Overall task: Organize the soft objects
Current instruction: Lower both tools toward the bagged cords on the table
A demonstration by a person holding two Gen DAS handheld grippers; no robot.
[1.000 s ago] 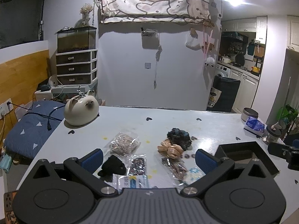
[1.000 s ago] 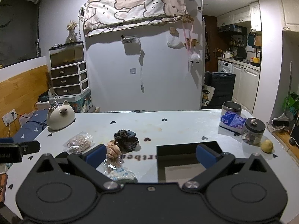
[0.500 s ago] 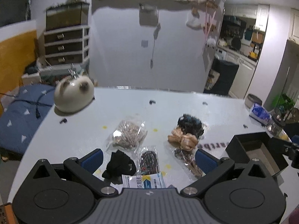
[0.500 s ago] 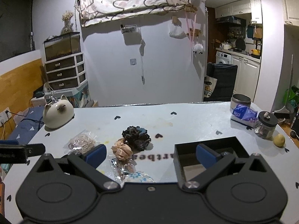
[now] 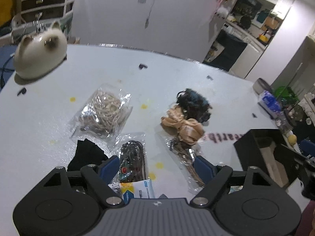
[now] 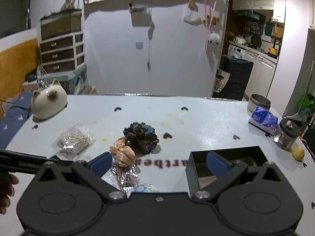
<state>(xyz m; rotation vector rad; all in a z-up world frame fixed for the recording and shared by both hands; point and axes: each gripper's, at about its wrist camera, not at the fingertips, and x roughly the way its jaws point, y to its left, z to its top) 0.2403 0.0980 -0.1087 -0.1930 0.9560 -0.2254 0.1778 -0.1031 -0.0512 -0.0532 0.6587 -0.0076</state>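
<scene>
The left claw point(image 5: 156, 166) has tipped down over the packets point(image 5: 132, 157) since a second ago, jaws open, holding nothing. The right claw point(image 6: 159, 162) hangs open by the box point(image 6: 226, 163); judged, no item is sorted yet

Both tongs held open above the worktop

The left tongs point(image 5: 156, 166) are tilted downward, with the blue pads point(image 5: 109, 167) spread wide apart and nothing gripped between them; the black body fills the bottom of the left wrist view. The right tongs point(image 6: 159, 162) are held more level, pads point(image 6: 216, 162) likewise parted and empty. In the right wrist view the left tongs are seen as a dark bar at the left edge, and part of the person's left hand point(image 6: 6, 188) is seen beneath it. The right tongs are glimpsed at the right edge of the left wrist view.
</scene>
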